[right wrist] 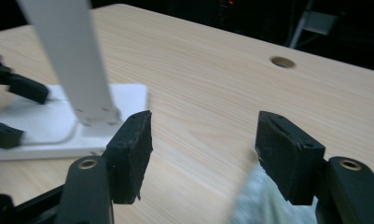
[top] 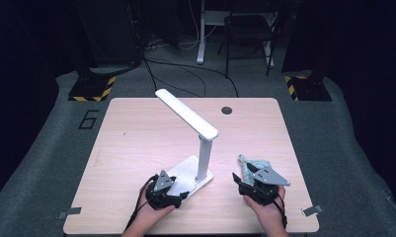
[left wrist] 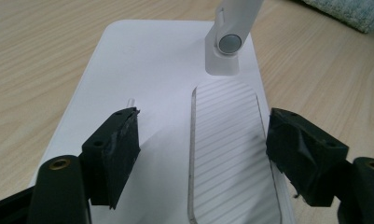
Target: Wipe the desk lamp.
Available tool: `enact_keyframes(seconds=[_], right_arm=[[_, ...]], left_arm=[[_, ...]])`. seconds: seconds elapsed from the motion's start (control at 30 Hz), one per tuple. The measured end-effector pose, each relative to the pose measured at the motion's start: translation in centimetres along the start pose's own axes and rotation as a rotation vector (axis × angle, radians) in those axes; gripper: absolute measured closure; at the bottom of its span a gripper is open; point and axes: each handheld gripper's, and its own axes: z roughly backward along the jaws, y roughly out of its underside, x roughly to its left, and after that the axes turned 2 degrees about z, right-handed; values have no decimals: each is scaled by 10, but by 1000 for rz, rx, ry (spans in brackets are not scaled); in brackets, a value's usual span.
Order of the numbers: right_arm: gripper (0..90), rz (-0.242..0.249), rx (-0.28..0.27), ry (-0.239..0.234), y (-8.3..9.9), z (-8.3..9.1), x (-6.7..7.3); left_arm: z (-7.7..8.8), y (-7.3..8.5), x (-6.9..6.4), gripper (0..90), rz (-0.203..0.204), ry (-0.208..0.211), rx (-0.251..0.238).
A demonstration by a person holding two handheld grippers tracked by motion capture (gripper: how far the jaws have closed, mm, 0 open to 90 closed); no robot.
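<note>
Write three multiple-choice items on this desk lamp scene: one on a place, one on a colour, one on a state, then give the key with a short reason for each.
1. Where does the cloth lie?
A. Beside the right tongs, right of the lamp's base
B. At the table's far left corner
C. Draped over the lamp head

2. What colour is the desk lamp?
A. Black
B. White
C. Yellow

3. How do the left tongs stand?
A. Shut on the lamp's post
B. Shut on the cloth
C. Open above the lamp's base, pressing on nothing

Key:
1 A, the high view shows the pale cloth next to the right tongs.
2 B, head, post and base are all white.
3 C, the left gripper view shows both pads apart with the base's ribbed panel between them.
</note>
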Motion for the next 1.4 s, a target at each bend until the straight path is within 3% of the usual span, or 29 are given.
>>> enact_keyframes(seconds=[0.13,0.2,0.37,0.47,0.53,0.6,0.73,0.83,0.9,1.0,1.2,1.4], right_arm=[[350,-30,77,60,17,0,-16],[353,-43,125,87,25,-3,-22],[355,-50,147,114,32,-4,-31],[330,-85,184,133,39,-5,-39],[320,-97,195,134,41,-6,-40],[298,-104,202,136,43,-7,-41],[286,-107,216,134,45,-8,-41],[284,-100,221,124,46,-9,-42],[284,-96,216,124,45,-9,-42],[279,-111,217,129,46,-8,-43],[274,-128,223,129,47,-8,-44],[261,-124,235,119,50,-12,-45]], left_arm=[[0,-1,-1,352,-13,34,-3],[-1,-1,-3,390,-14,27,-12],[-2,-2,-3,392,-14,27,-14],[-2,-4,-4,390,-14,23,5],[-2,-4,-5,383,-13,10,8],[-3,-4,-4,299,-5,-15,8],[-3,-4,1,202,26,-12,17],[-1,-3,2,193,10,-35,23],[0,-3,3,179,22,-24,30],[-1,-2,3,145,21,-56,18],[-2,-1,10,116,33,-14,13],[-3,0,11,121,28,-5,5]])
